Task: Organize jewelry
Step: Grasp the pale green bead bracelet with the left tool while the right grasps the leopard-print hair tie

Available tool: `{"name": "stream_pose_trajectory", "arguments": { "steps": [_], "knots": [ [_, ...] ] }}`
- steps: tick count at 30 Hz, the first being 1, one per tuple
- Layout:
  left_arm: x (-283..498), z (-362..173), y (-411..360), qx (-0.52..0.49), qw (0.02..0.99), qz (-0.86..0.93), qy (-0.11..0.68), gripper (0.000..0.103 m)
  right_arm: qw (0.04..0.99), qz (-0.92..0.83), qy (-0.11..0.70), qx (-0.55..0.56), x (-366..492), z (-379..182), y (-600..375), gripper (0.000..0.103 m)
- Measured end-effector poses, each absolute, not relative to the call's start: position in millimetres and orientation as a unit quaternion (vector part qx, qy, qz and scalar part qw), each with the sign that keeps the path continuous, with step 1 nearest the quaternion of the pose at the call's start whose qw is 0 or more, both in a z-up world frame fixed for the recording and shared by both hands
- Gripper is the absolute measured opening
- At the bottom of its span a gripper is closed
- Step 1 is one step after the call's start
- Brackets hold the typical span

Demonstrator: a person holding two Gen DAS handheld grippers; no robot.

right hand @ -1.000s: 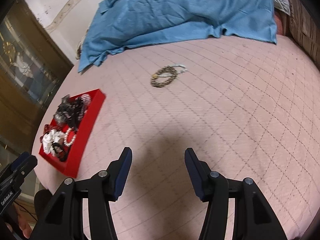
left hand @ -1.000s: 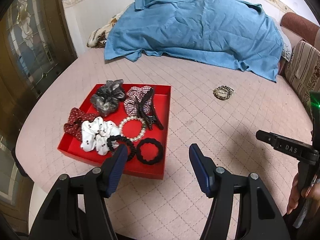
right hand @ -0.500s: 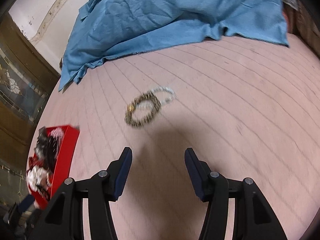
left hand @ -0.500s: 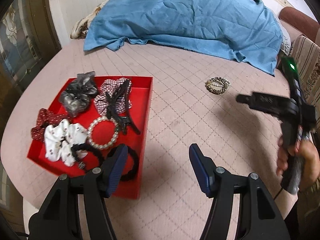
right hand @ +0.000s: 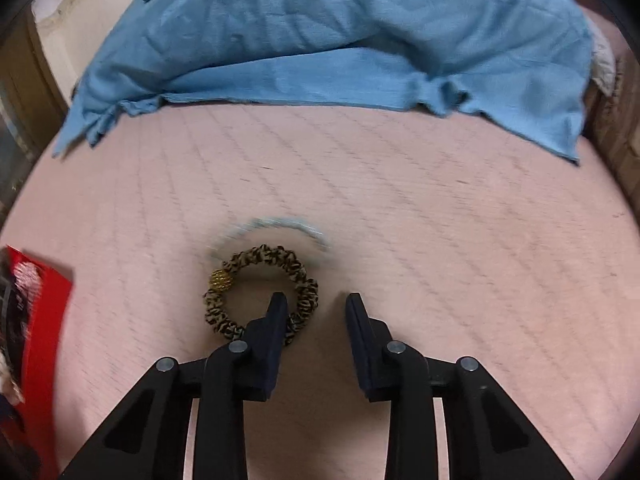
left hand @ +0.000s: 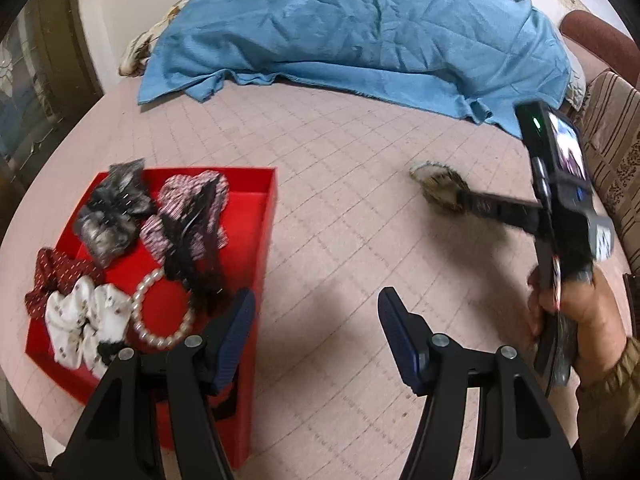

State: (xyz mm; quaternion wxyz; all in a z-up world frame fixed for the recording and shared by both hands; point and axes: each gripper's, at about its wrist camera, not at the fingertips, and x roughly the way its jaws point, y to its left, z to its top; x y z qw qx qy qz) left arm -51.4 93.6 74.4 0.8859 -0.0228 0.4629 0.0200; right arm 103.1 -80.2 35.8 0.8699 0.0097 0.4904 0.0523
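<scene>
Jewelry here means a leopard-print fabric hair tie with a gold bead (right hand: pixel 262 292), lying flat on the pink quilted bed (right hand: pixel 440 240), with a blurred pale bracelet (right hand: pixel 276 226) touching its far edge. The right gripper (right hand: pixel 314 306) is set wide apart, its left finger tip over the hair tie's opening and its right finger on bare quilt just beside the ring; nothing is clamped. Half a second ago the hair tie lay well ahead of those fingers, so the right gripper has closed in on it and dropped low.

From the left wrist view, the same hair tie (left hand: pixel 438 188) sits well apart from the red rectangular tray (left hand: pixel 260 264), with the right gripper's dark finger reaching onto it. The left gripper (left hand: pixel 316 312) hangs wide open over the tray's near right corner and the quilt, holding nothing. Inside the tray lie a grey scrunchie (left hand: pixel 110 212), a plaid scrunchie (left hand: pixel 184 208) under a black claw clip (left hand: pixel 192 256), a dark red dotted scrunchie (left hand: pixel 52 276), a white patterned scrunchie (left hand: pixel 80 324) and a pearl bracelet (left hand: pixel 160 312). Compared with earlier, the tray appears nearer and lower left in this view. A crumpled blue cloth (left hand: pixel 360 28) covers the far side of the bed.
</scene>
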Motion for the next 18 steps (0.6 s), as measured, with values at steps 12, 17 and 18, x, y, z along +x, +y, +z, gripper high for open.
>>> {"name": "stream_pose_trajectory", "arguments": {
  "steps": [12,17,18],
  "knots": [
    [34,81,52,-0.044,0.888,-0.029,0.457,0.063,0.877,0.023,0.471,0.092,55,30,-197,0.032],
    [86,66,27,-0.013,0.882,-0.042,0.47,0.063,0.882,0.028,0.456,0.118,55,28,-198,0.034],
    [96,61,23,-0.012,0.88,-0.049,0.472,0.063,0.883,0.029,0.453,0.122,55,27,-198,0.034]
  ]
}}
